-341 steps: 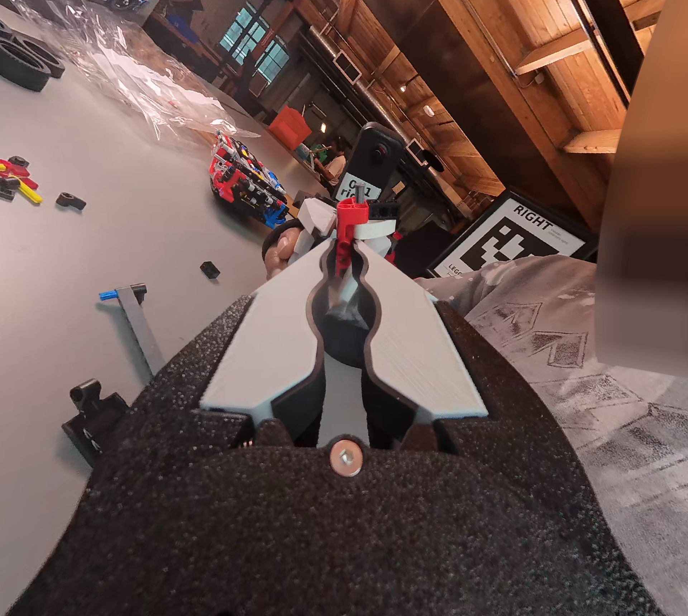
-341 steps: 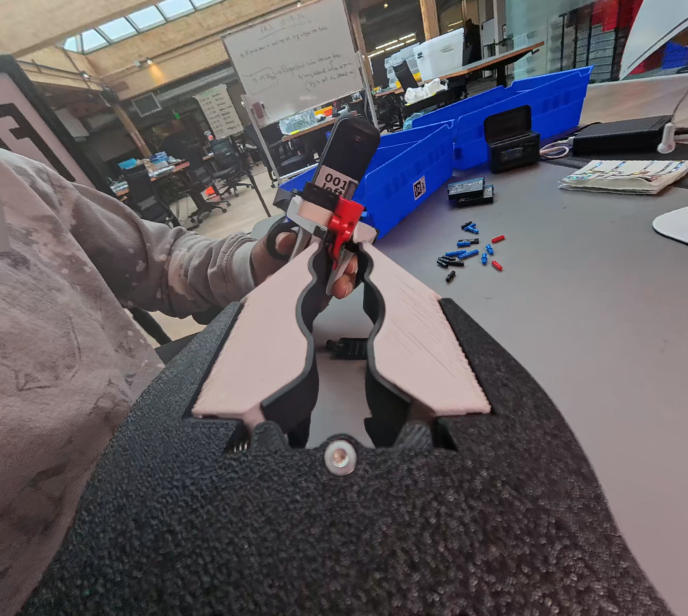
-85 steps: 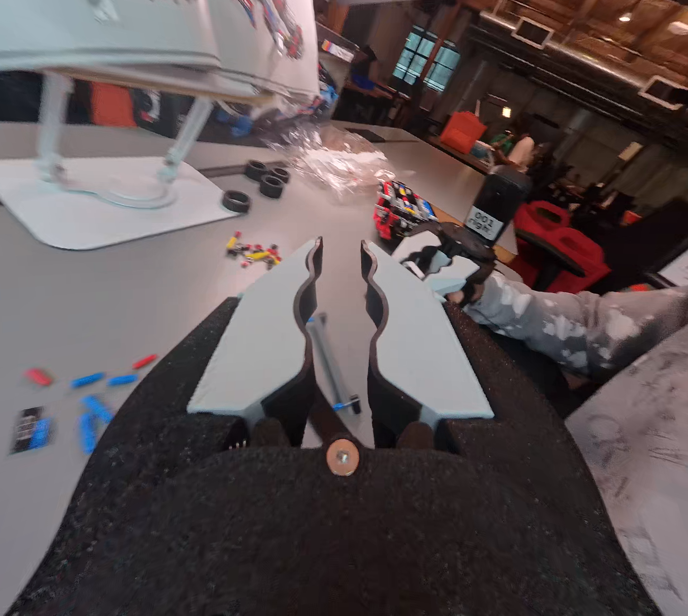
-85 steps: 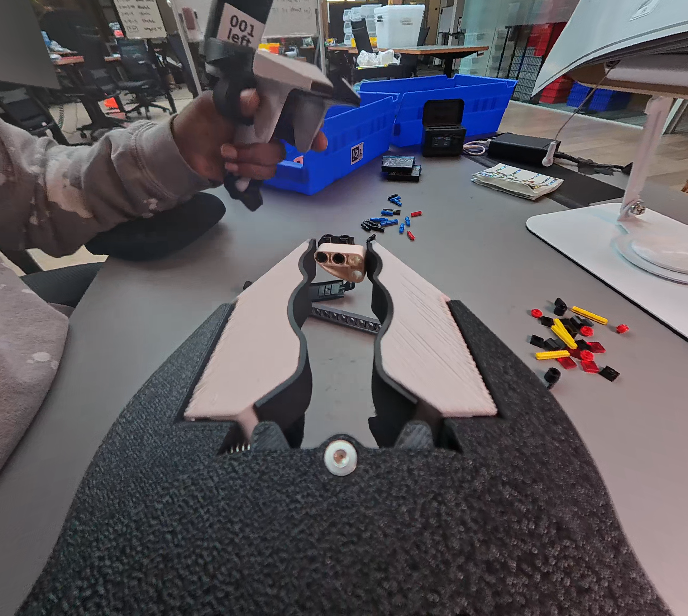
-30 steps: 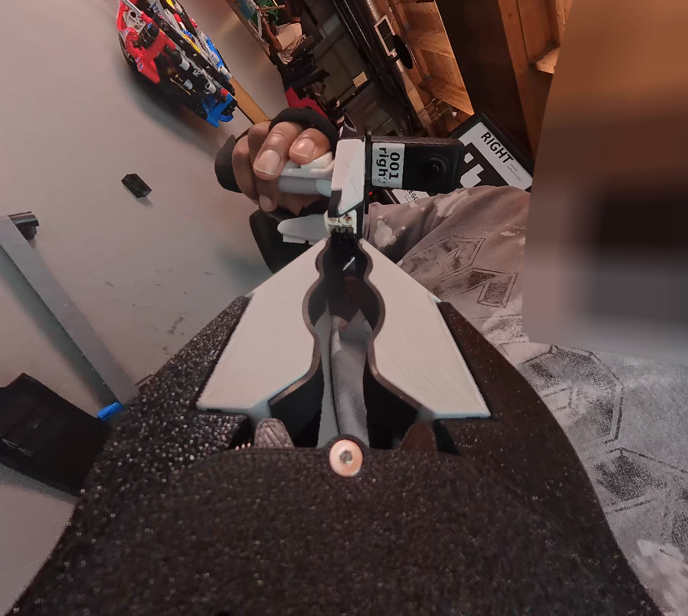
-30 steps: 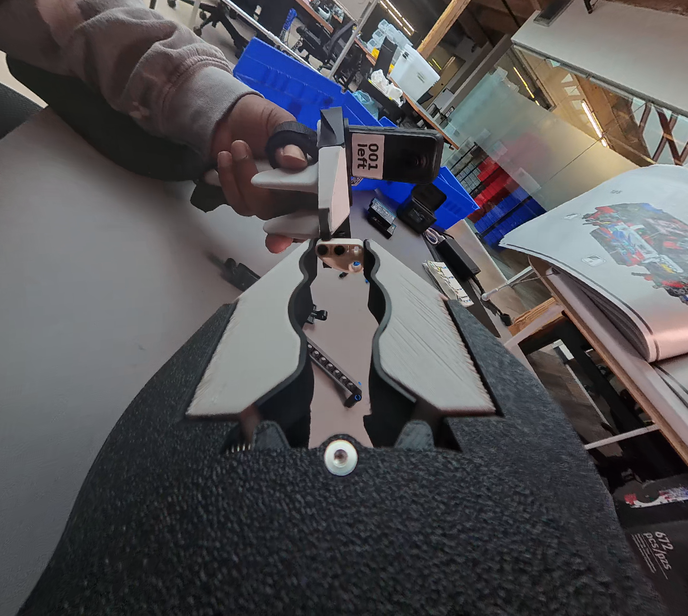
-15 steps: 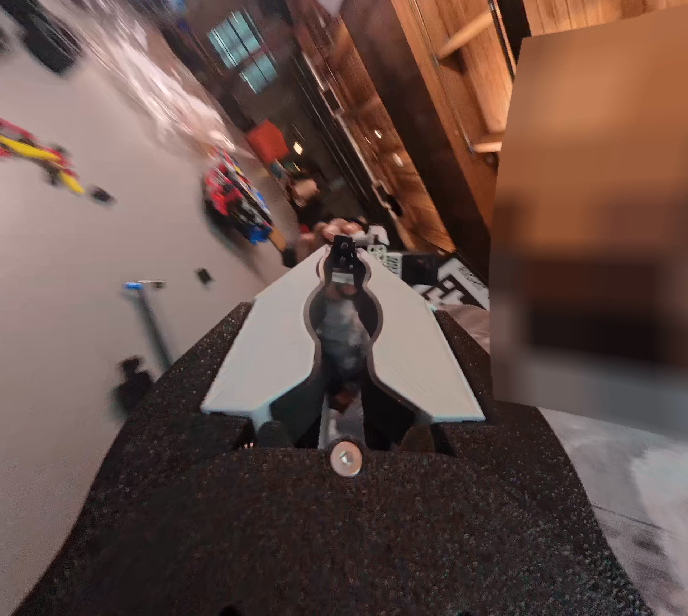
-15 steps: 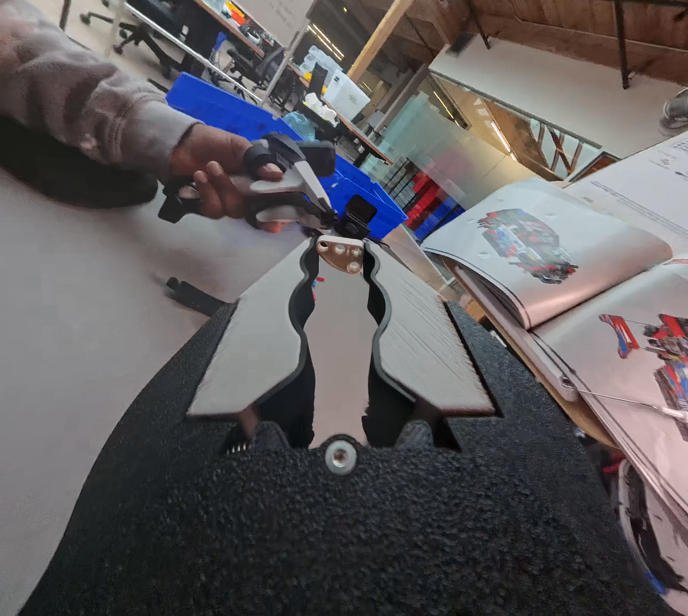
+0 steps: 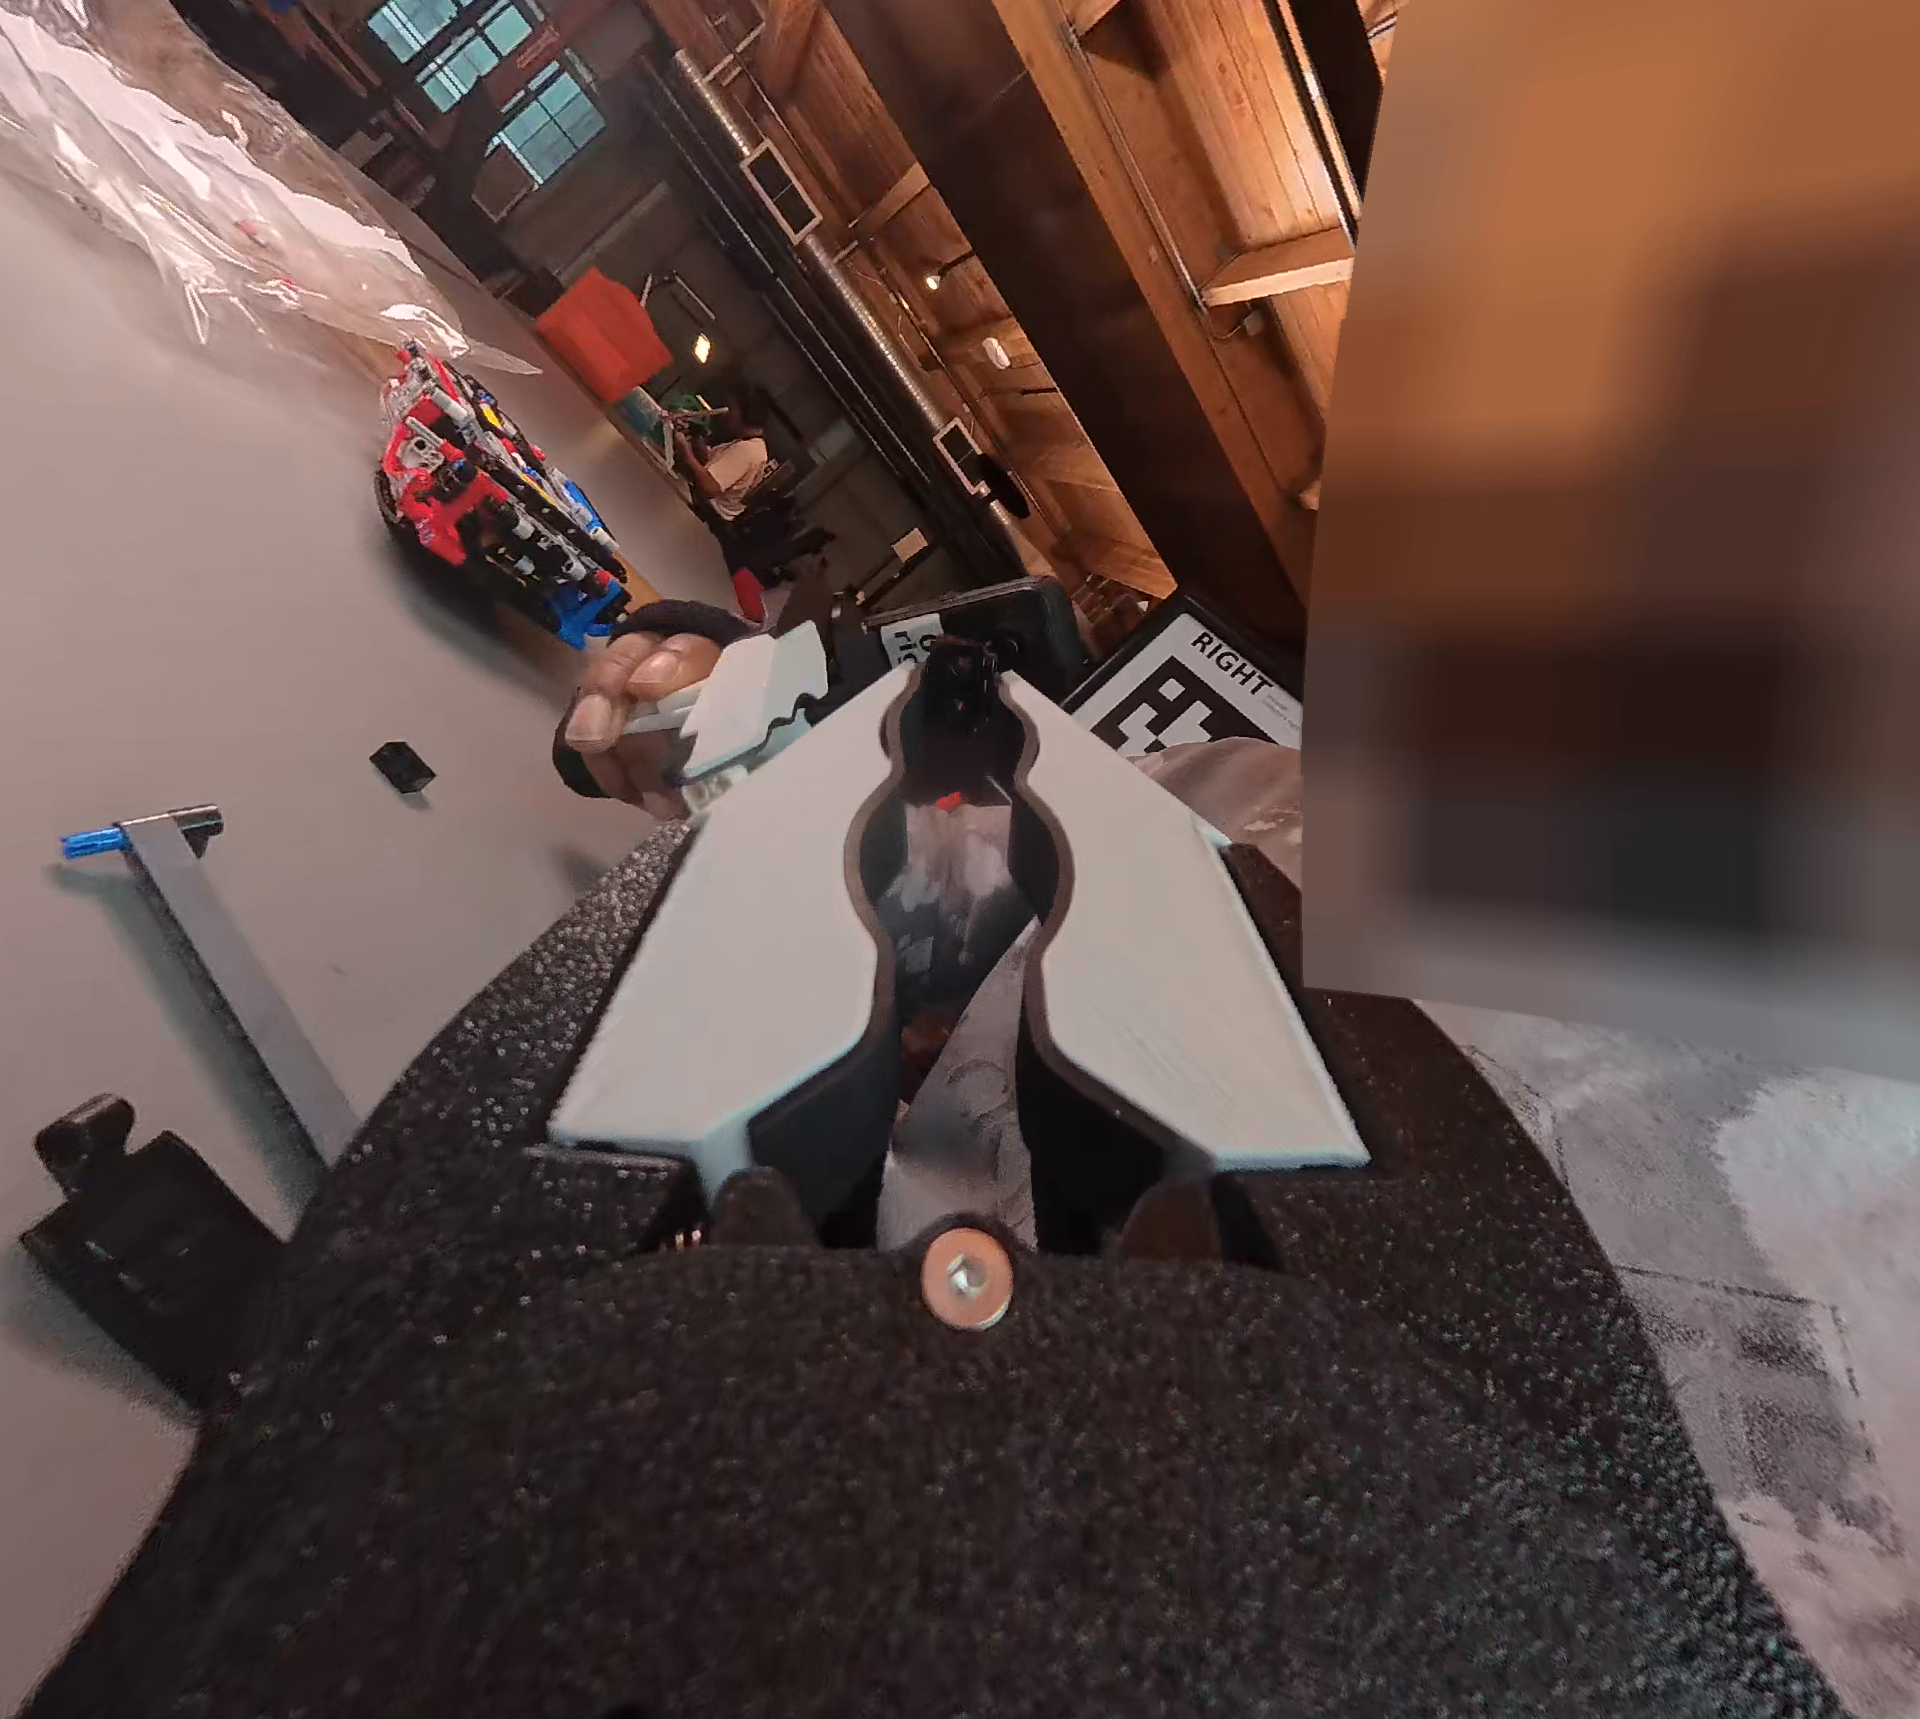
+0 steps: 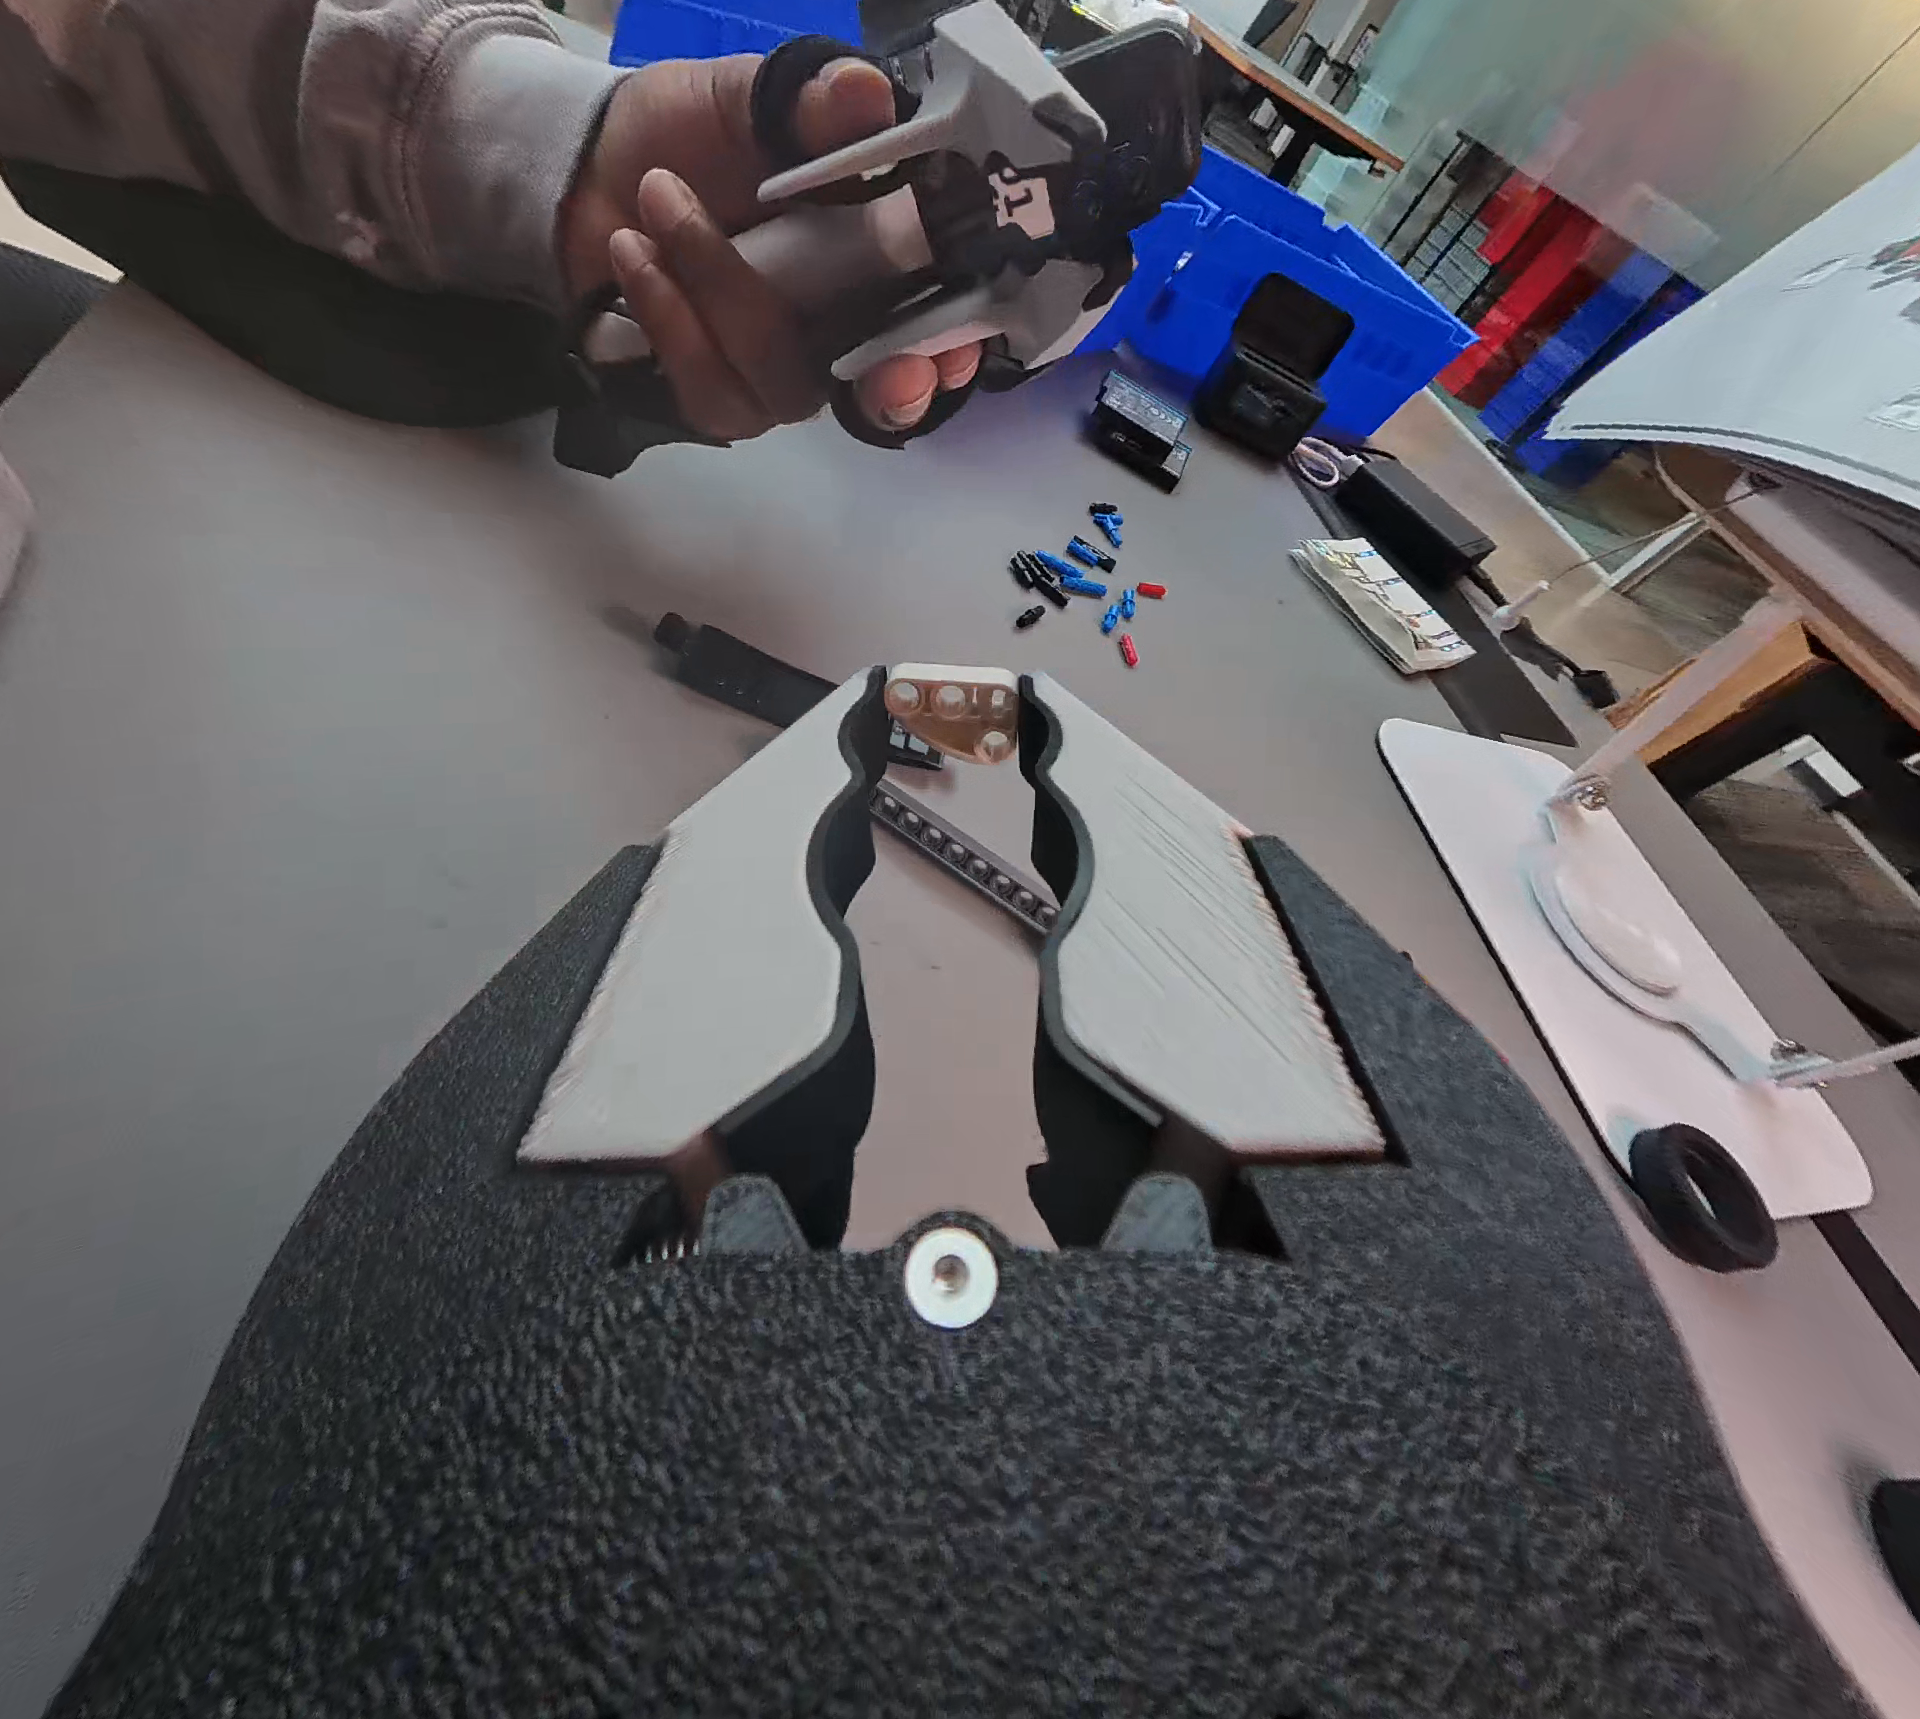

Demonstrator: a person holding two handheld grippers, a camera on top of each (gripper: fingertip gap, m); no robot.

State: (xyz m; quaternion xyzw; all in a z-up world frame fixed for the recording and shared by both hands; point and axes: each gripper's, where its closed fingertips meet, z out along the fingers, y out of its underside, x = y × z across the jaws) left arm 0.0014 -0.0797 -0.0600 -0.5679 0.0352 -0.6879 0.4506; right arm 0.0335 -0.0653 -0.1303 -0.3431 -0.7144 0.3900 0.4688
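My left gripper [image 9: 961, 682] is shut on a small black piece [image 9: 958, 705], held up in the air off the table's near edge. My right gripper [image 10: 951, 703] is shut on a tan triangular piece [image 10: 951, 713] with three holes, held just above the grey table [image 10: 312, 734]. Each gripper is held in a person's hand [image 10: 727, 267], and the other hand [image 9: 634, 693] shows in the left wrist view. The two grippers are apart. Below the right gripper lie a long grey holed beam [image 10: 966, 859] and a black beam [image 10: 748, 677].
Several small blue, black and red pins [image 10: 1081, 578] lie ahead of blue bins [image 10: 1299, 287]. A white stand base [image 10: 1621, 942] and a black tyre [image 10: 1704, 1196] are on the right. A red and blue model car [image 9: 488, 495], a plastic bag [image 9: 156, 194] and a grey beam [image 9: 208, 921] lie left. The left gripper's tips are roughly 8 centimetres from the right gripper's.
The grippers, tip to tip a second ago, have drawn apart. The right gripper has tilted down toward the table. Each still holds its piece.
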